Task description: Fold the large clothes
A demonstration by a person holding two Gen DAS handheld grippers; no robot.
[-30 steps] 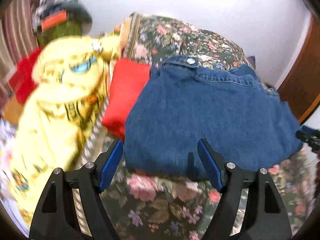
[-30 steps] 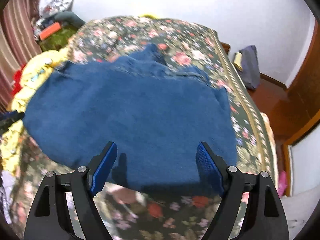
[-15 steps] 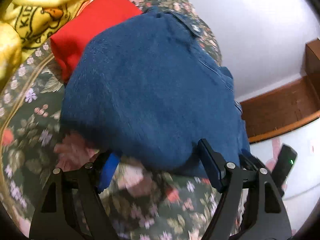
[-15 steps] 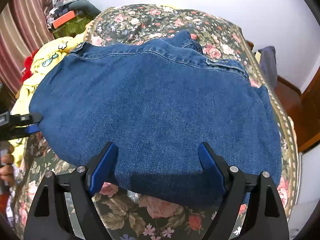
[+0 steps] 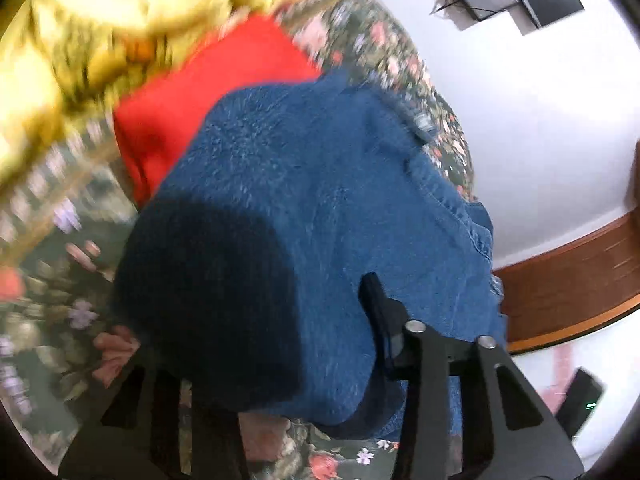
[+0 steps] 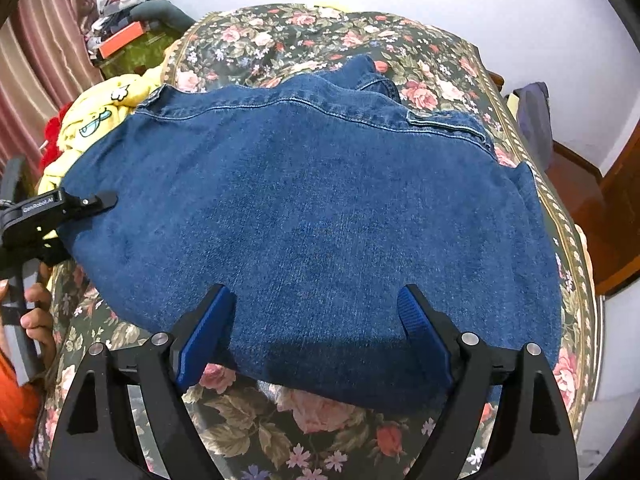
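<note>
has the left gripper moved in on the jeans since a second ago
Yes. The left gripper has pushed forward and down onto the jeans, away from the yellow cloth; its left finger is now hidden under the denim.

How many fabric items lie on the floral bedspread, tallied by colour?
Blue: 1, the folded blue denim garment
Red: 1, the folded red cloth
Yellow: 1, the crumpled yellow printed fabric
Total: 3 on the floral bedspread.

We see bare floral bedspread (image 6: 304, 412) before the folded blue denim garment (image 6: 312, 220); yellow printed cloth (image 6: 96, 120) and red fabric (image 5: 208, 92) crowd its left.
</note>
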